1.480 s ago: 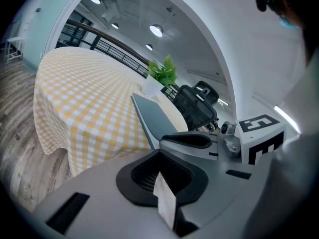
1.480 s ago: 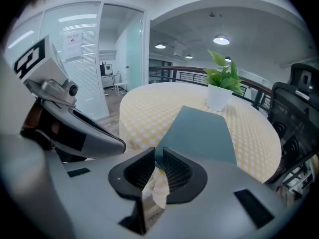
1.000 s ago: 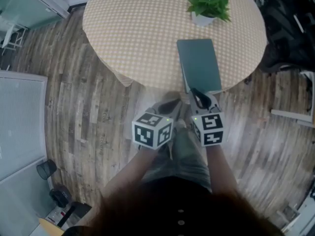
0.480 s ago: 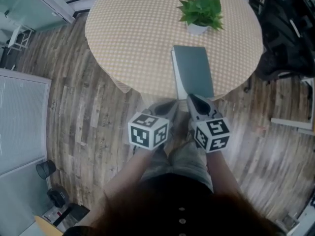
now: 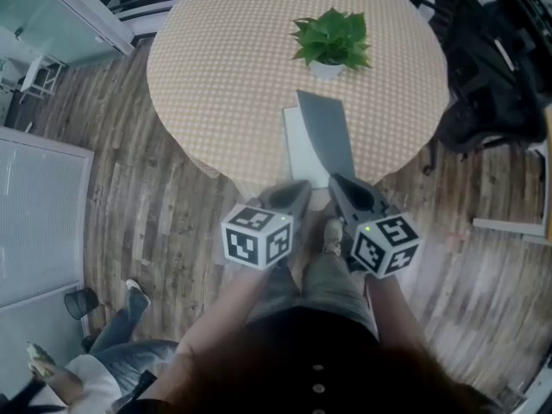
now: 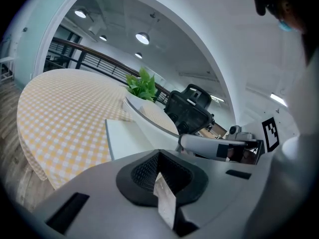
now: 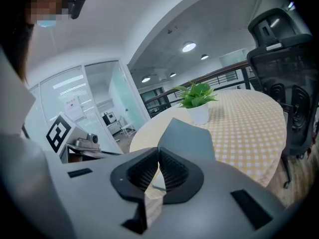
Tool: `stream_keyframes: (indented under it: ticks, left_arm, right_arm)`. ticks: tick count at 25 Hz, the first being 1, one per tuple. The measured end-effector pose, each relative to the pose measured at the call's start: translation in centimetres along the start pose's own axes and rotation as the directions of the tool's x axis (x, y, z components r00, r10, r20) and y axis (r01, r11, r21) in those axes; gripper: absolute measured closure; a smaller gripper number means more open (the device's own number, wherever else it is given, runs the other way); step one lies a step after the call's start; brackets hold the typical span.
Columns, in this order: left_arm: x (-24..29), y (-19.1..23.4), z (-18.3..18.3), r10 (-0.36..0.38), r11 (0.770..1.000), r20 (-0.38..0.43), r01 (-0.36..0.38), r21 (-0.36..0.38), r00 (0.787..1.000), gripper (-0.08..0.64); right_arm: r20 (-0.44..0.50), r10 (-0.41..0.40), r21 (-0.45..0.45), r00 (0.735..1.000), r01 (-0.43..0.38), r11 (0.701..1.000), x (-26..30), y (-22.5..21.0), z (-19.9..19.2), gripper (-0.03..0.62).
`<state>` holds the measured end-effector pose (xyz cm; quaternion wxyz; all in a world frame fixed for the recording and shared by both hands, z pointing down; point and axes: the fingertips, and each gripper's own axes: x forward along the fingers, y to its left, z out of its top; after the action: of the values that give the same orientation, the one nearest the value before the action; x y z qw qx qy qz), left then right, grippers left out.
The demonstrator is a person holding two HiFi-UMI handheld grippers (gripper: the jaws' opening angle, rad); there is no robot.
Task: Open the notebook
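The notebook lies at the near edge of the round checked table (image 5: 233,67). Its grey-green cover (image 5: 326,134) stands tilted up and a white page (image 5: 295,149) shows to its left. My right gripper (image 5: 335,182) is shut on the cover's near edge; its jaws have just been closing with the cover between them. In the right gripper view the cover (image 7: 188,138) rises straight out of the right gripper (image 7: 158,153). My left gripper (image 5: 302,188) hangs beside it off the table's edge, shut and holding nothing. The left gripper view shows the left gripper (image 6: 159,156), the white page (image 6: 127,136) and the lifted cover (image 6: 149,119) edge-on.
A potted green plant (image 5: 330,41) stands just beyond the notebook. A black office chair (image 5: 492,76) sits right of the table. A seated person's legs (image 5: 112,352) show at the lower left on the wooden floor. Glass partitions (image 5: 34,214) line the left side.
The cover lay flat a second ago and now stands lifted, baring the white page. Both grippers have risen. A person has come into view at the lower left.
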<state>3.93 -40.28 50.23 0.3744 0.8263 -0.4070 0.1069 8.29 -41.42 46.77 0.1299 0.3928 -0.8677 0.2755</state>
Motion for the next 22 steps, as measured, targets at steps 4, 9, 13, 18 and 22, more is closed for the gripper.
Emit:
stream_keyframes:
  ticks: [4, 9, 13, 18, 22]
  left_arm:
    - [1.3, -1.4, 1.3, -0.01, 1.0, 0.017, 0.01, 0.017, 1.0, 0.549]
    - [2.8, -3.0, 2.5, -0.01, 0.999, 0.028, 0.009, 0.031, 1.0, 0.549]
    - [3.9, -4.2, 3.0, -0.005, 0.999, 0.028, 0.004, 0.041, 1.0, 0.549]
    - [5.6, -5.1, 3.3, -0.004, 0.999, 0.021, 0.003, 0.043, 1.0, 0.549]
    - [7.6, -6.2, 3.3, -0.019, 0.999, 0.011, 0.018, 0.046, 1.0, 0.549]
  right_arm:
    - [0.016, 0.011, 0.019, 1.0, -0.011, 1.0, -1.4, -1.2, 1.1, 0.571]
    - [0.039, 0.045, 0.06, 0.998, -0.048, 0.997, -2.8, -3.0, 1.9, 0.571]
    - [0.051, 0.067, 0.073, 0.996, -0.071, 0.995, -3.9, -4.2, 2.5, 0.571]
    - [0.058, 0.063, 0.074, 0.996, -0.067, 0.995, -5.0, -6.4, 2.9, 0.571]
    - [0.066, 0.044, 0.088, 0.997, -0.05, 0.995, -6.0, -8.6, 2.9, 0.571]
